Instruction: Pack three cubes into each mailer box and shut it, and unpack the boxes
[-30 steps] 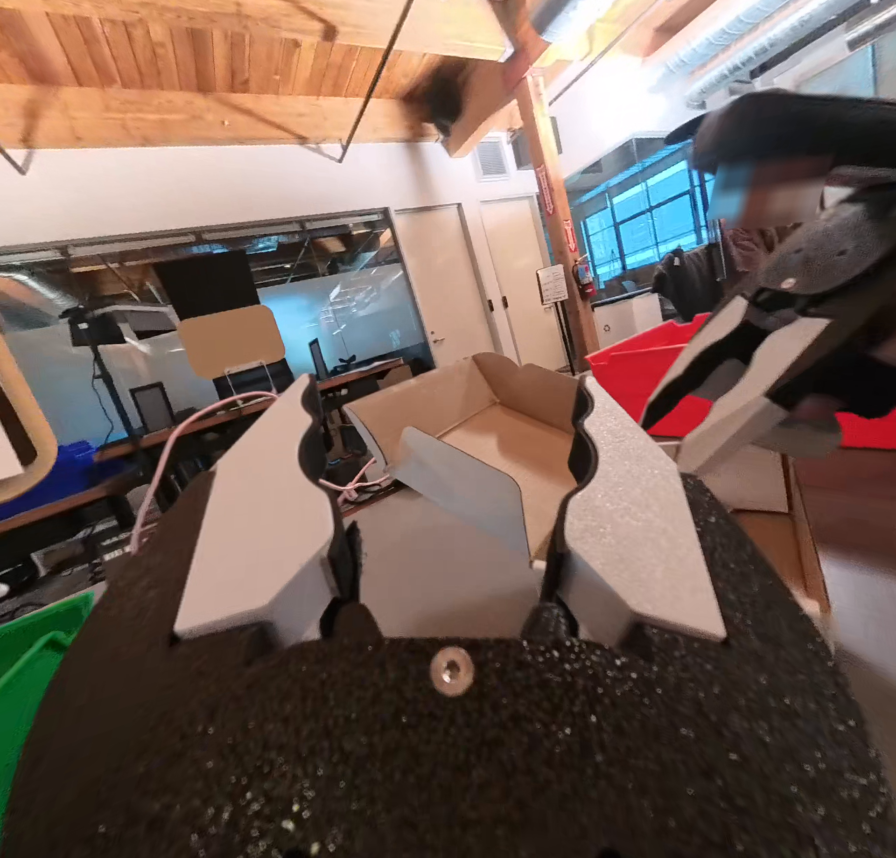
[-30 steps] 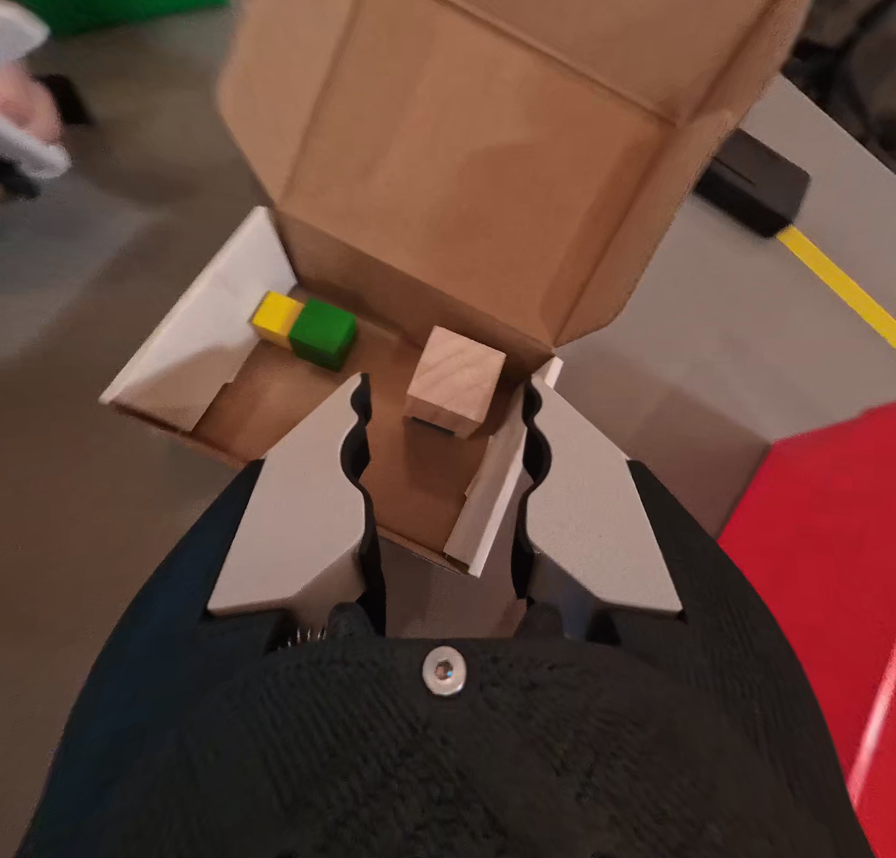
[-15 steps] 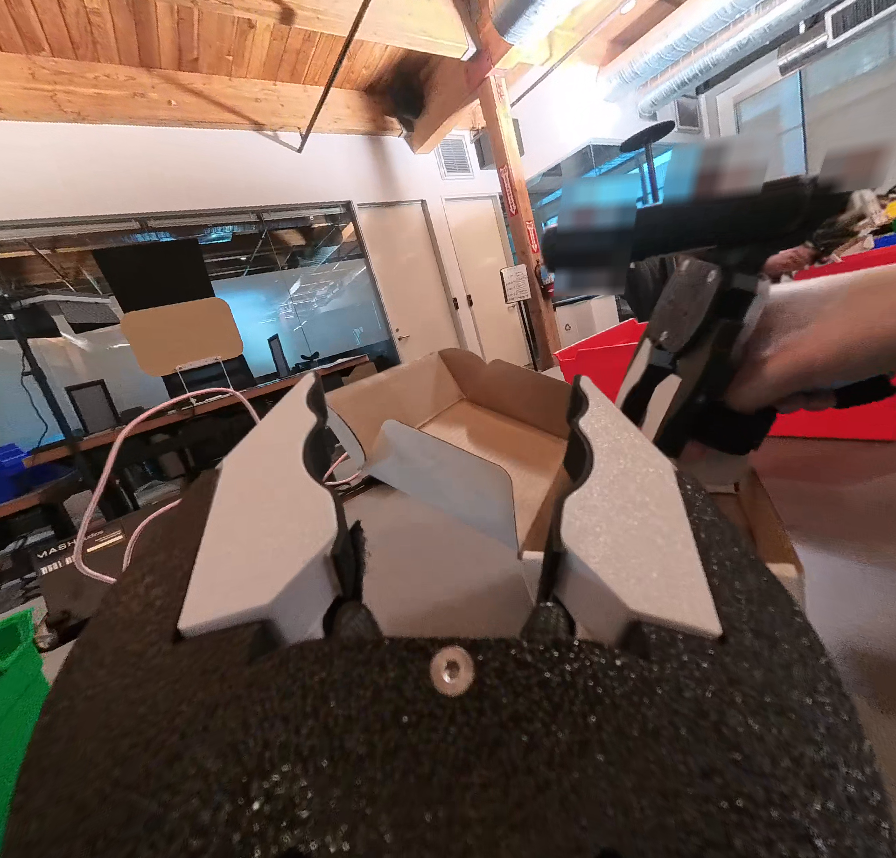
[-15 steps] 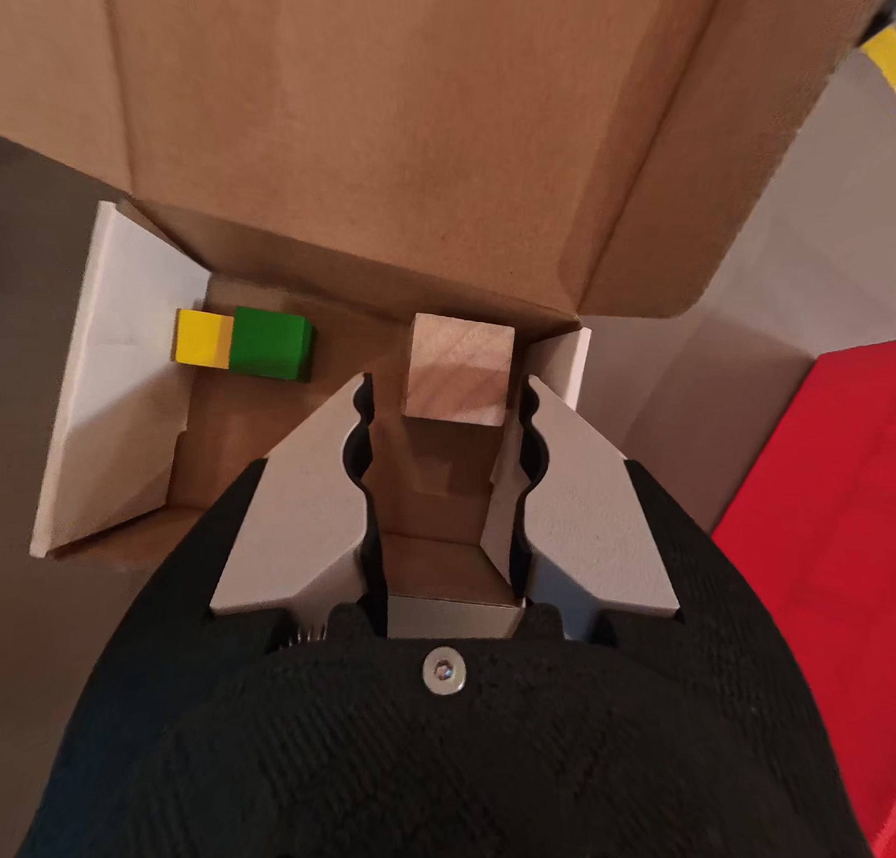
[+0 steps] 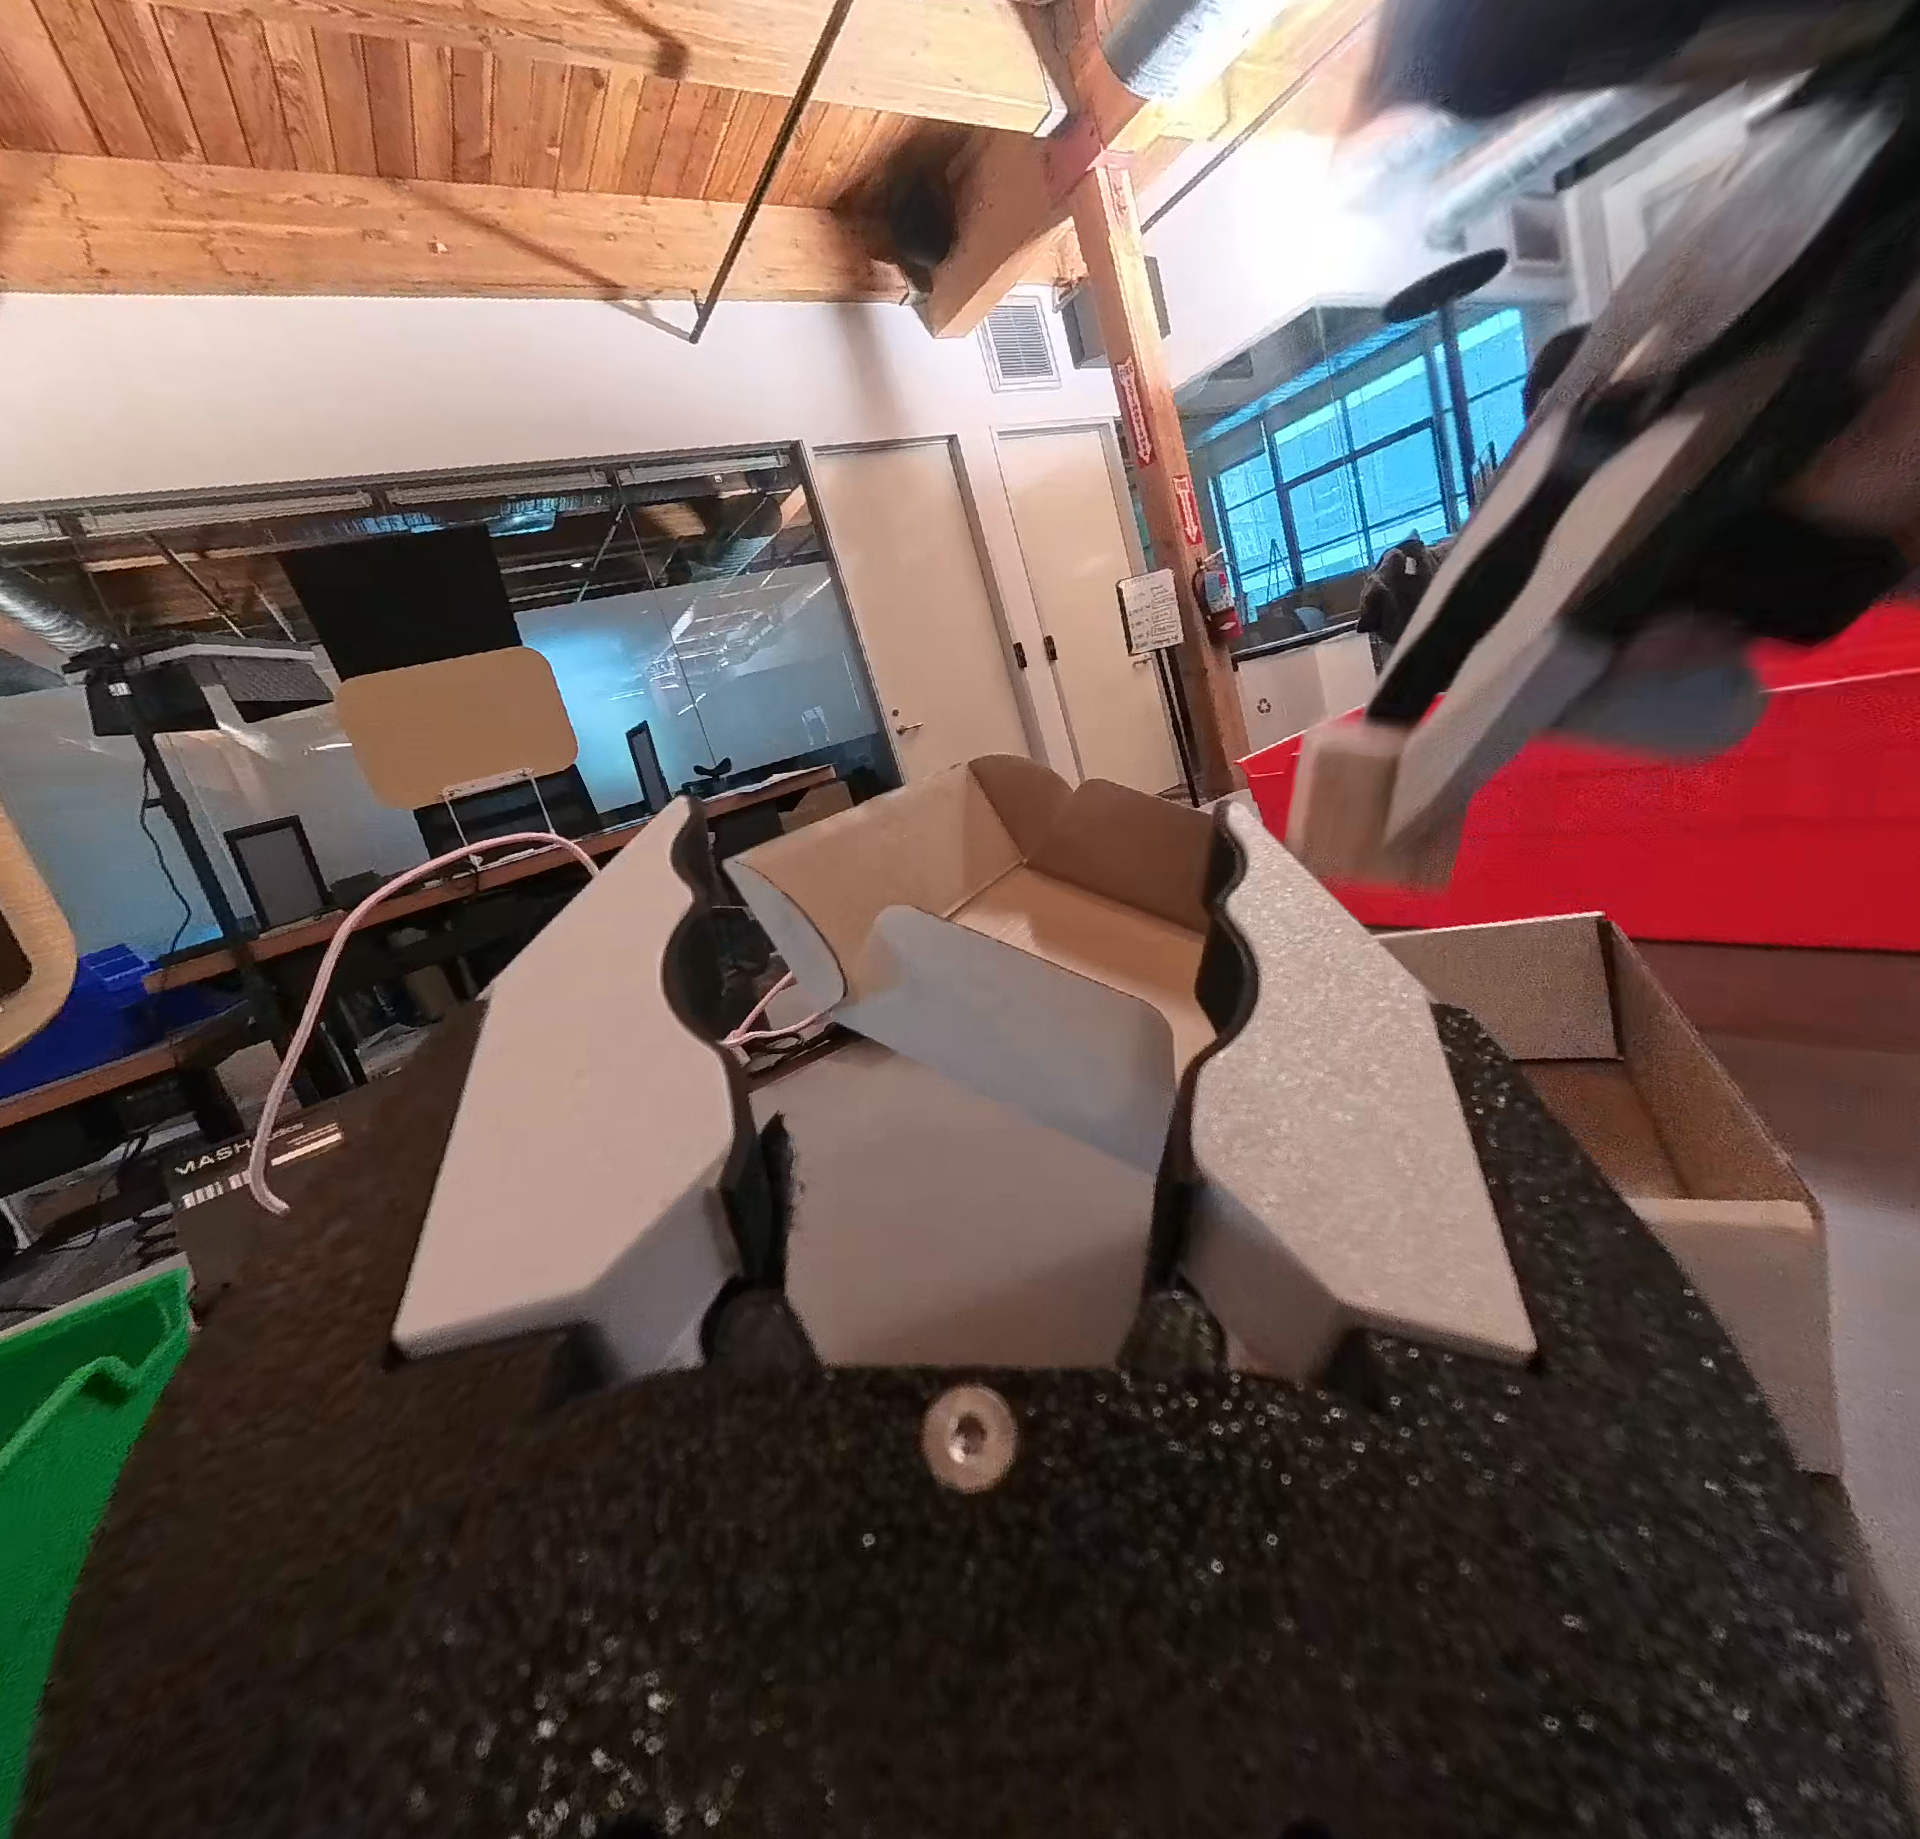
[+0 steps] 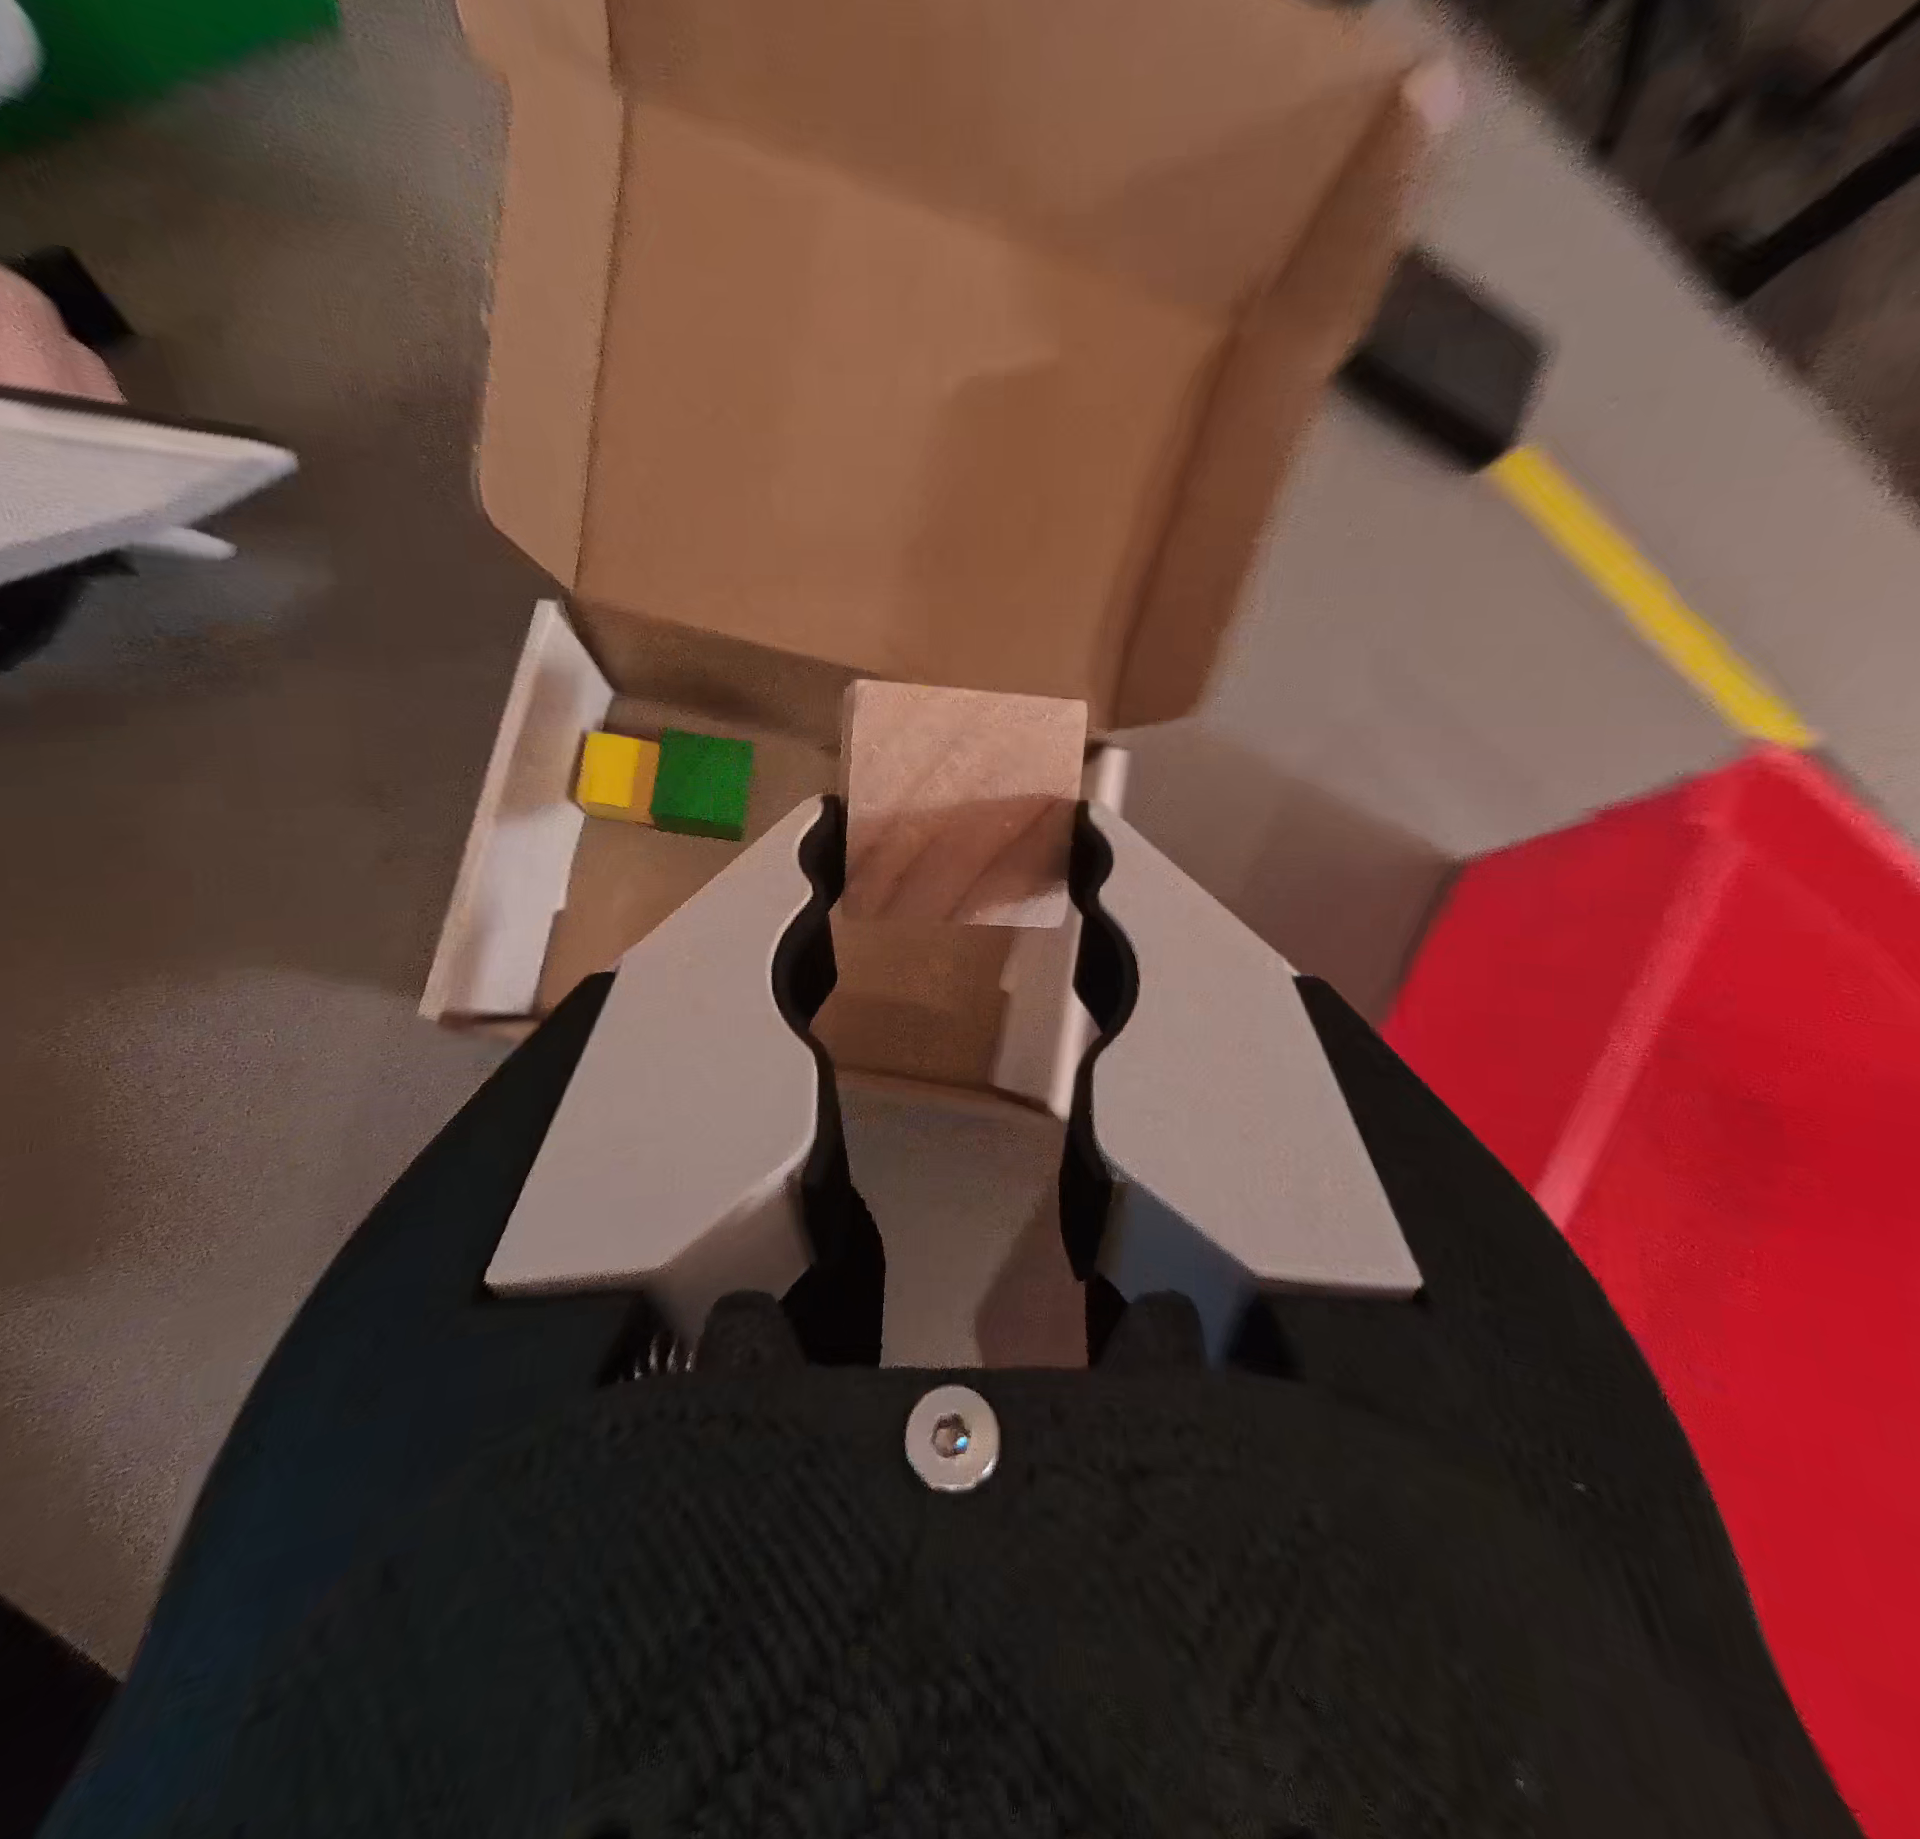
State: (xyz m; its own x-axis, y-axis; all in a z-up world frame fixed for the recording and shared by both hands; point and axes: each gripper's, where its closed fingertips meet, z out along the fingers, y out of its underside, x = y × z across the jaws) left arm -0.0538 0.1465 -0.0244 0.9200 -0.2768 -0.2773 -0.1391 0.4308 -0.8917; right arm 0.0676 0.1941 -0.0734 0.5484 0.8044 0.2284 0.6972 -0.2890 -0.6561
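The left wrist view sits low near the table and looks almost level over an open mailer box, far into the room and up to the ceiling. The right wrist view looks steeply down, close above another open box. Both views share the wooden cube and the red bin.

Wooden cube gripped above open mailer box; yellow, green cubes inside
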